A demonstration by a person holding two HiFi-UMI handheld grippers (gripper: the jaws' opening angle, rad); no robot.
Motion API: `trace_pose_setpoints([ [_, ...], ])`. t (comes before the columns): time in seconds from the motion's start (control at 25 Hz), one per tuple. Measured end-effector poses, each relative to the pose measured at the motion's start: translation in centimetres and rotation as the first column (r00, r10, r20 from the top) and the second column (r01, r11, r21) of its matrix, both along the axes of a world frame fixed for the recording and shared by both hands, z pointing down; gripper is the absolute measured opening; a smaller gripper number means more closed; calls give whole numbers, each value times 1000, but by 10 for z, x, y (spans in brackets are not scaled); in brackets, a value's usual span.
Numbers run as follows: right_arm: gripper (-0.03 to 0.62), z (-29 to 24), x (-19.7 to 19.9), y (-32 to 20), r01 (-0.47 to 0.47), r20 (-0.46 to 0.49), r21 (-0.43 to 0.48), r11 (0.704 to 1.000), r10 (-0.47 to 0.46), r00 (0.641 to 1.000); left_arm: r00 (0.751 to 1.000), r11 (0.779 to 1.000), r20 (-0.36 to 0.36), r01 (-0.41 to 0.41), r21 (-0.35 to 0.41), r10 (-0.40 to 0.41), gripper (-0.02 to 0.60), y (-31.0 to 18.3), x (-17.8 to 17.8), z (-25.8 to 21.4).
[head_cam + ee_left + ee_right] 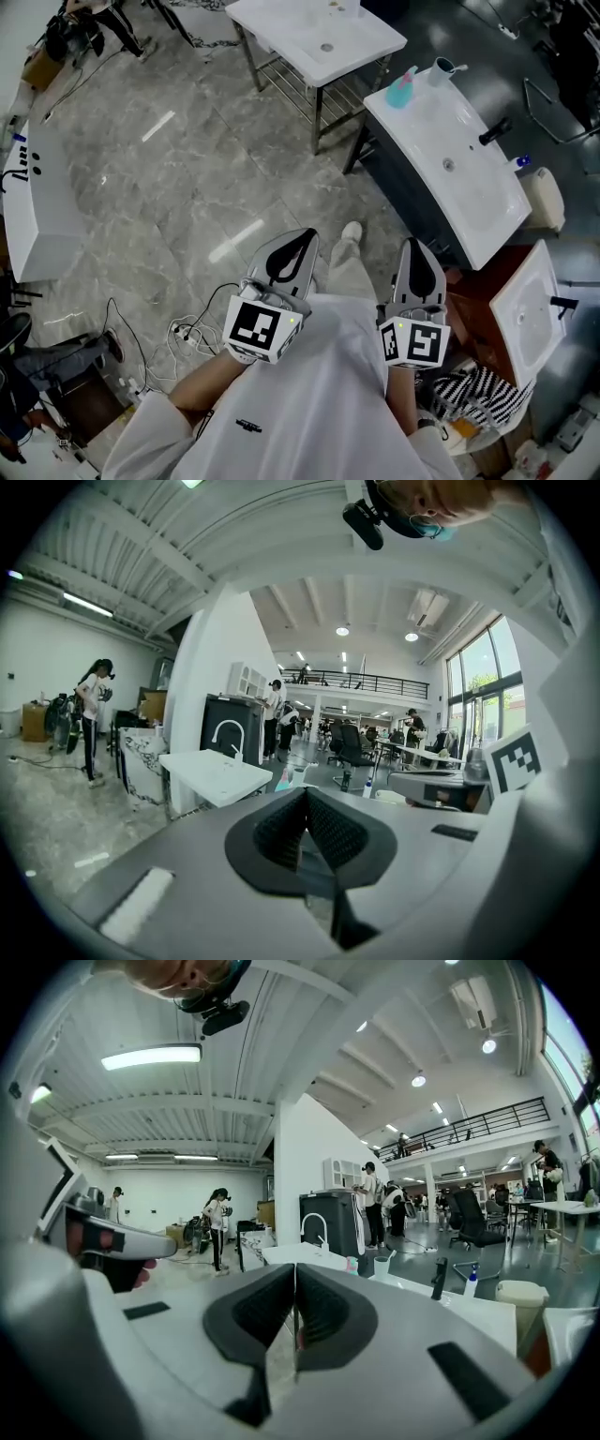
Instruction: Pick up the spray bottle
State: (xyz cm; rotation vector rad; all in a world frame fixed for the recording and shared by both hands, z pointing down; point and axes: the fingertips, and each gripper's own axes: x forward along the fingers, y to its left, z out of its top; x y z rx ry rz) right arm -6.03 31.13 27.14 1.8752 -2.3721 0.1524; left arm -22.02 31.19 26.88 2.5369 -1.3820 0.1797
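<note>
Both tools were held low and close to the person's body, pointing roughly level across the room. That posture suited walking up to something, not reaching for it. The left gripper [302,239] was clenched, its ribbed pads meeting with nothing between them. The right gripper [413,246] was clenched and empty too. Keeping them closed probably just kept them compact, since nothing was within reach.

The white basin [487,216] stood ahead and to the person's right, with bare floor [169,178] on the left. The likeliest spray bottle [401,89] was a teal piece with a pink tip at the basin's far left corner, just beside a cup [441,70]. It stood well apart from both tools. A blue-capped bottle [522,161] sat at the basin's right edge near the dark tap [494,131], and it could equally be the sprayer. The frames were too small to settle which one it was.

Judging from this, the pick had not begun. The right gripper was the nearer one, and it would have to open before closing round the bottle's body
</note>
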Motion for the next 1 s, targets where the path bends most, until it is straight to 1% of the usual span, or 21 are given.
trace_pose_setpoints([
  [0.2,6,11,11,-55,22,-2,-6,1000,-22,1000,1000,1000,14,18,2,-18,5,-48,10,6],
  [0.4,6,14,34,-129,47,-5,-4,999,-47,999,998,999,30,52,8,-52,5,-118,28,6],
  [0.72,8,-3,78,-252,114,-6,2,993,-114,993,995,996,35,89,1,-89,5,-233,80,-3],
  [0.88,7,-2,104,-305,160,-5,-2,987,-160,987,995,996,49,91,-1,-91,5,-284,111,-2],
  [1.0,6,-1,121,-337,184,-10,1,983,-184,983,994,996,57,95,4,-95,5,-314,128,0],
])
